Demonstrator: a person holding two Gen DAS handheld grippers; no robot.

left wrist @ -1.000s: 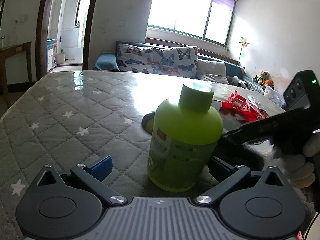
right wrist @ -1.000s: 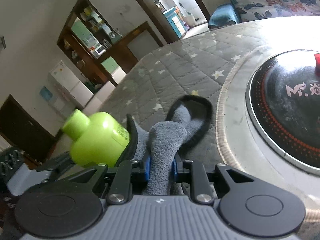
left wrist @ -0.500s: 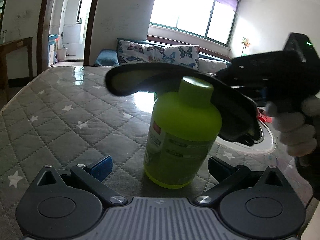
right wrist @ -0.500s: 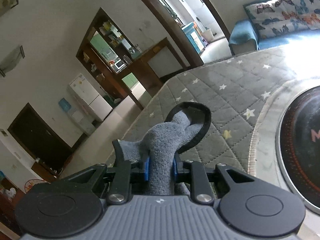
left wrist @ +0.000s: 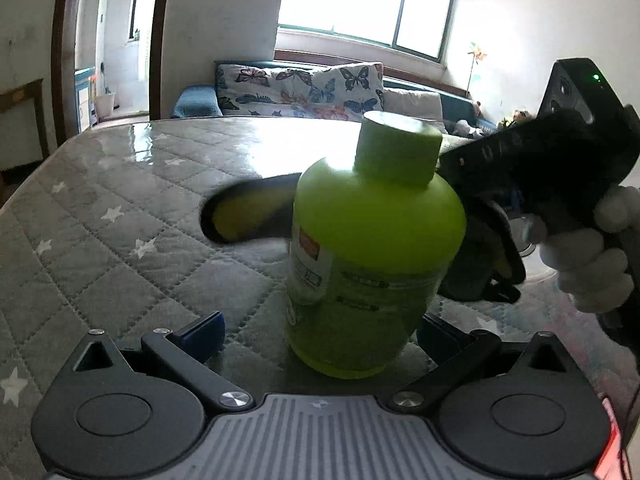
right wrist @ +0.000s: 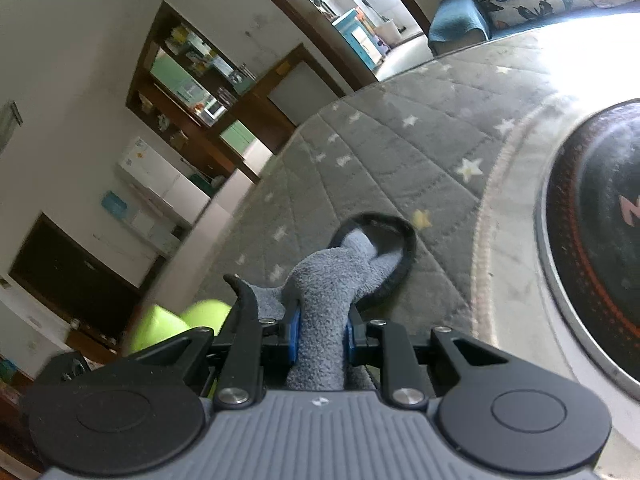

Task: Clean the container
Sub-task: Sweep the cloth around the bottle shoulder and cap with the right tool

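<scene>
Left gripper (left wrist: 320,330) fingers wide open around the green bottle (left wrist: 372,248); right gripper (right wrist: 320,330) clamps a grey cloth (right wrist: 328,300) beside a black hotplate (right wrist: 600,232)

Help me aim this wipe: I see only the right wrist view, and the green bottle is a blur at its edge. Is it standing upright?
Observer: Yes. The lime-green plastic bottle stands upright on the grey star-quilted table cover, cap on.
Operator: Is the left gripper clamping it?
Observer: No. The left gripper is open, its fingers spread either side of the bottle's base.
Operator: Where is my cloth against it?
Observer: The black-edged grey terry cloth passes behind the bottle, its end showing to the bottle's left; I cannot tell whether they touch.
</scene>
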